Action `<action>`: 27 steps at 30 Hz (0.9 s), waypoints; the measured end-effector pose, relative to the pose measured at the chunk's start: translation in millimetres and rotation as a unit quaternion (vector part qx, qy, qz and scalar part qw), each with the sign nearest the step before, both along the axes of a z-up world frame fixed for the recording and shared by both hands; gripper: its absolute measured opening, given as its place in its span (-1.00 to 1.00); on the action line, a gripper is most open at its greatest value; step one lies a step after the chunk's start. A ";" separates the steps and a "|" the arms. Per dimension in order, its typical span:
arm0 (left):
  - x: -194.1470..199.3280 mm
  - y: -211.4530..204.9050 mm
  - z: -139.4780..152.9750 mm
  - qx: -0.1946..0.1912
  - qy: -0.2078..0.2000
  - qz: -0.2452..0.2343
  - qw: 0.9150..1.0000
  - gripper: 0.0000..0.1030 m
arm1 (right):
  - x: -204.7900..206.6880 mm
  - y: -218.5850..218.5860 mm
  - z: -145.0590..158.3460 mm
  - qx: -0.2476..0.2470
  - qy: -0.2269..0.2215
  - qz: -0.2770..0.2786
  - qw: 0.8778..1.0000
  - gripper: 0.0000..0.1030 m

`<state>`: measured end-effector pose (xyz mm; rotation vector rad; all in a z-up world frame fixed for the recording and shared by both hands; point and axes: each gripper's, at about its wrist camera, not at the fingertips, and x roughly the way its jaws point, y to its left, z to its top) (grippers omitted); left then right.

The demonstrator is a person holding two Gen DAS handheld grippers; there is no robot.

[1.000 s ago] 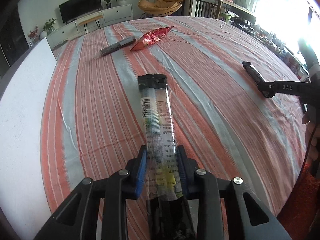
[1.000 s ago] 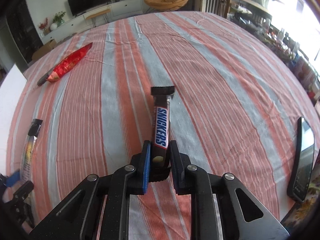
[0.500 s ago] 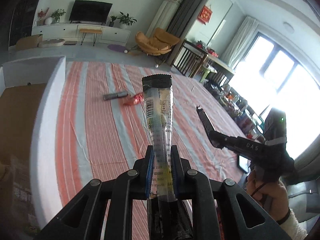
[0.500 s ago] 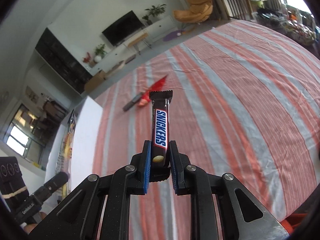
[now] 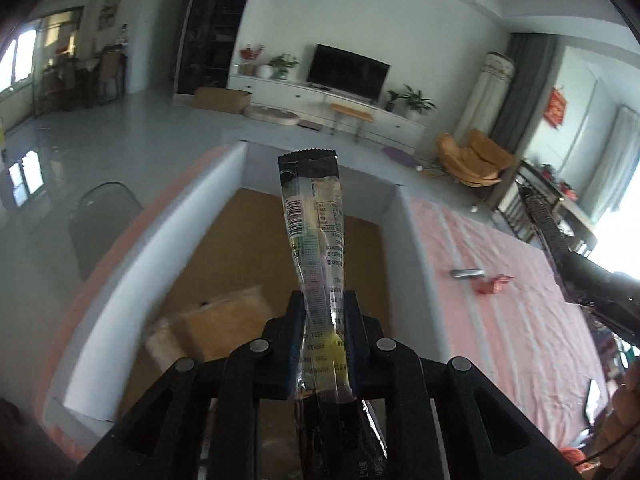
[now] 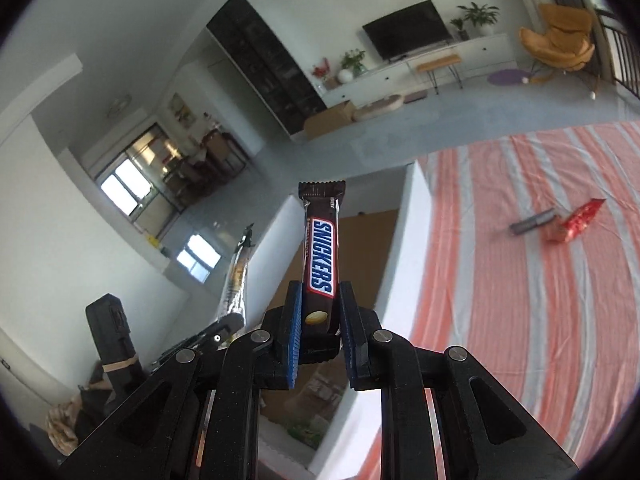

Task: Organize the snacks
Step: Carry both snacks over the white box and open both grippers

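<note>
Fingers (image 5: 294,316) of your left gripper (image 5: 322,312) are pinching a clear printed snack packet (image 5: 316,240) low on its length; the packet stands up out of the grip with its dark crimped end on top. Beneath and ahead of it is a white-walled box (image 5: 132,268) with a brown floor, sitting at the left edge of the striped worktop (image 5: 512,320). A yellowish bag (image 5: 224,320) already lies in the box's near part, blurred.

Your right gripper (image 6: 320,320) has its blue-padded fingers (image 6: 294,320) clamped on the bottom end of a Snickers bar (image 6: 322,248), which points upward, logo facing the camera. From that view the bar hangs over the same box's white wall (image 6: 404,240), and the left gripper with its packet shows to the left of it, apart.

On the worktop, well away from both grippers, a red wrapper (image 6: 576,220) lies just beside a grey stick-shaped snack (image 6: 534,221). Nothing stands between either held snack and the box opening.
</note>
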<state>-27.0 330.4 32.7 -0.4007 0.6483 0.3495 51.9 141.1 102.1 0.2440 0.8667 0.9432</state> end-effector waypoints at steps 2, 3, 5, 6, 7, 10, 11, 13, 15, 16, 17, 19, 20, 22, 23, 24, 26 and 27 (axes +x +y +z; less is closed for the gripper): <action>-3.5 11.7 -16.1 0.010 0.030 0.032 0.999 -0.13 | 0.5 16.8 -17.5 -0.019 0.009 0.010 1.000 -0.33; -1.7 15.4 -23.7 0.013 0.044 0.046 0.998 0.13 | 0.4 22.6 -25.5 -0.039 0.008 0.012 0.999 -0.10; -2.8 15.7 -34.1 0.019 0.053 0.068 0.996 0.62 | 1.2 17.1 -36.4 -0.068 -0.015 -0.003 0.998 0.37; -2.3 11.7 -37.3 0.024 0.048 0.069 0.996 0.62 | 0.7 10.5 -40.6 -0.086 -0.036 -0.015 0.996 0.37; 0.0 7.1 -39.6 0.027 0.046 0.066 0.996 0.65 | 2.0 2.1 -45.2 -0.108 -0.057 -0.025 0.992 0.38; 9.9 -6.1 -40.1 0.033 0.034 0.044 0.998 0.65 | 10.3 -31.6 -62.1 -0.173 -0.111 -0.066 0.976 0.39; 15.2 -10.1 -37.7 0.034 0.025 0.033 0.999 0.65 | 15.1 -45.8 -69.8 -0.195 -0.123 -0.086 0.969 0.44; 27.5 -25.3 -31.5 0.032 0.006 0.007 0.999 0.67 | 23.7 -75.5 -84.7 -0.235 -0.138 -0.125 0.954 0.45; 40.8 -41.1 -21.3 0.025 -0.012 -0.027 0.999 0.71 | 37.3 -107.7 -103.6 -0.272 -0.133 -0.166 0.939 0.45; 47.8 -55.1 -19.3 0.022 -0.019 -0.048 0.998 0.75 | 43.8 -124.3 -113.3 -0.286 -0.125 -0.185 0.932 0.45; 52.8 -65.9 -14.8 0.019 -0.023 -0.068 0.997 0.78 | 49.5 -140.4 -122.5 -0.298 -0.118 -0.203 0.925 0.45; 67.3 -96.0 -12.1 0.017 -0.024 -0.118 0.993 0.82 | 60.2 -171.7 -138.3 -0.321 -0.107 -0.236 0.911 0.45; 73.7 -111.6 -11.1 0.019 -0.021 -0.142 0.990 0.84 | 62.9 -185.6 -145.8 -0.332 -0.104 -0.252 0.903 0.45; 87.1 -144.8 -13.4 0.024 -0.009 -0.191 0.981 0.84 | 63.5 -209.0 -156.6 -0.350 -0.106 -0.281 0.887 0.45; 93.0 -161.0 -16.8 0.028 0.000 -0.212 0.977 0.84 | 61.4 -218.2 -160.6 -0.355 -0.112 -0.294 0.880 0.45; 98.9 -177.3 -21.6 0.030 0.012 -0.232 0.972 0.84 | 58.9 -224.9 -163.2 -0.360 -0.118 -0.304 0.874 0.45; 108.7 -202.6 -34.1 0.029 0.037 -0.263 0.964 0.84 | 61.9 -235.5 -164.8 -0.359 -0.101 -0.317 0.872 0.45; 113.2 -213.6 -40.1 0.028 0.048 -0.276 0.960 0.84 | 62.9 -235.9 -162.9 -0.347 -0.100 -0.316 0.877 0.45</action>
